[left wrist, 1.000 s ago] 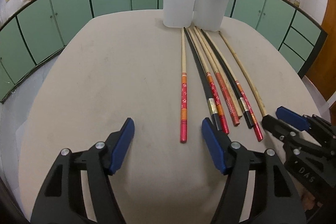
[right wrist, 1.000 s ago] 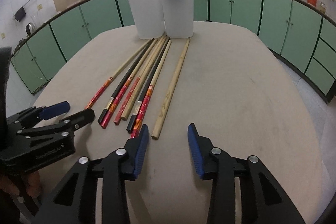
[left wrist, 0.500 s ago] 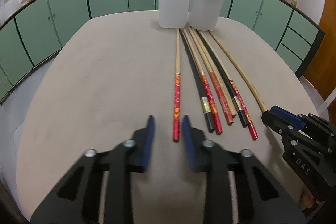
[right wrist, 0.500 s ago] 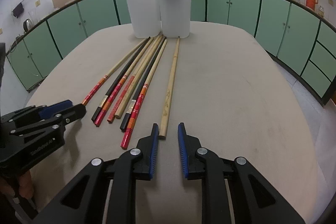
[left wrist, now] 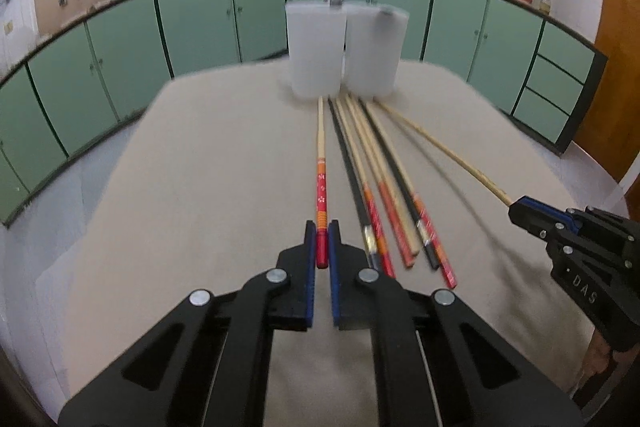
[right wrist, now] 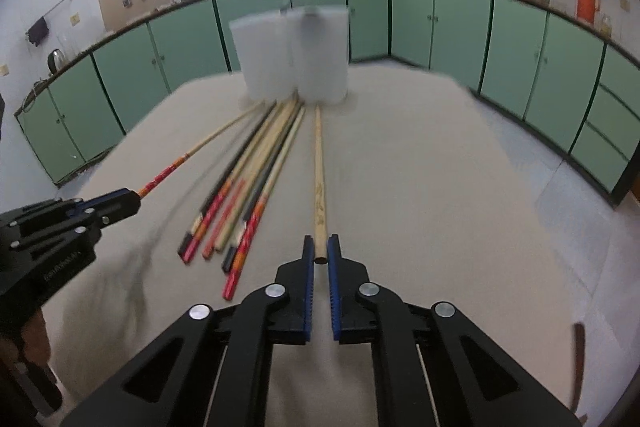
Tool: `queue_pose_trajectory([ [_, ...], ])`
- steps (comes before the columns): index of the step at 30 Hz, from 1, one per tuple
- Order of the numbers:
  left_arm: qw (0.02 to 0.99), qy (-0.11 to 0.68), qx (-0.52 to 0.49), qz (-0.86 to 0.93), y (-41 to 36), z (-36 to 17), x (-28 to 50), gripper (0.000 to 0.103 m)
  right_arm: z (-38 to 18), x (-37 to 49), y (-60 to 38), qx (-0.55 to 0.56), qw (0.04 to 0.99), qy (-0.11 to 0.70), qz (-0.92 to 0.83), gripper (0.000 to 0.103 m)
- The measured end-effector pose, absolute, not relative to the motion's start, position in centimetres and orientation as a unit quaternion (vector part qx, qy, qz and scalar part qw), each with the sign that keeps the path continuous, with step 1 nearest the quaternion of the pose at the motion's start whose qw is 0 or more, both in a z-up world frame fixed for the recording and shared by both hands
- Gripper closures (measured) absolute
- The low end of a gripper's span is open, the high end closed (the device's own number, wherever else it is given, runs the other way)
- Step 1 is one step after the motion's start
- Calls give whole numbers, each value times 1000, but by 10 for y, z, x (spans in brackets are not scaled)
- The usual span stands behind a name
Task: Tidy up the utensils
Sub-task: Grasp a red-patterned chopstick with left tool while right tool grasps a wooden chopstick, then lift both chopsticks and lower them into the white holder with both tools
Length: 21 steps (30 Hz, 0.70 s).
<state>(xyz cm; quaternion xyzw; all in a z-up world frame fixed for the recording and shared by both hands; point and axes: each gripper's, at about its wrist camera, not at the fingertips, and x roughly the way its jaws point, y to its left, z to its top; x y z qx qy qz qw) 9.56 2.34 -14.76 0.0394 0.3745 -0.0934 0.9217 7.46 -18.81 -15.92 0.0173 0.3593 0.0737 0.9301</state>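
My left gripper [left wrist: 321, 233] is shut on the red end of a red-handled chopstick [left wrist: 321, 183] and holds it above the table; it also shows in the right wrist view [right wrist: 120, 201]. My right gripper [right wrist: 321, 247] is shut on the end of a plain wooden chopstick [right wrist: 319, 179]; it shows in the left wrist view [left wrist: 524, 209] holding that stick [left wrist: 448, 151]. Several more chopsticks [left wrist: 384, 203] lie in a bundle on the table between the two. Two white cups [left wrist: 316, 51] stand at the far end.
The beige table [left wrist: 200, 187] is oval, with its edges close on the left and right. Green cabinets [left wrist: 120, 59] ring the room. A dark thin object [right wrist: 578, 359] lies near the table's right front edge in the right wrist view.
Both grippers have closed from open onto chopstick ends. Both held chopsticks have lifted off the table, and the views have tilted upward.
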Motion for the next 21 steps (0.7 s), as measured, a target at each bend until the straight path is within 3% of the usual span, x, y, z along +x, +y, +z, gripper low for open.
queue_pose_trajectory([
  [13,961,254,41,-107,27,-35,84,98,-53,79,-215,16,961,257,103,96],
  [21,965,218,32,-139,22,6,90,98,1,102,-223,17,962,231,143,96],
])
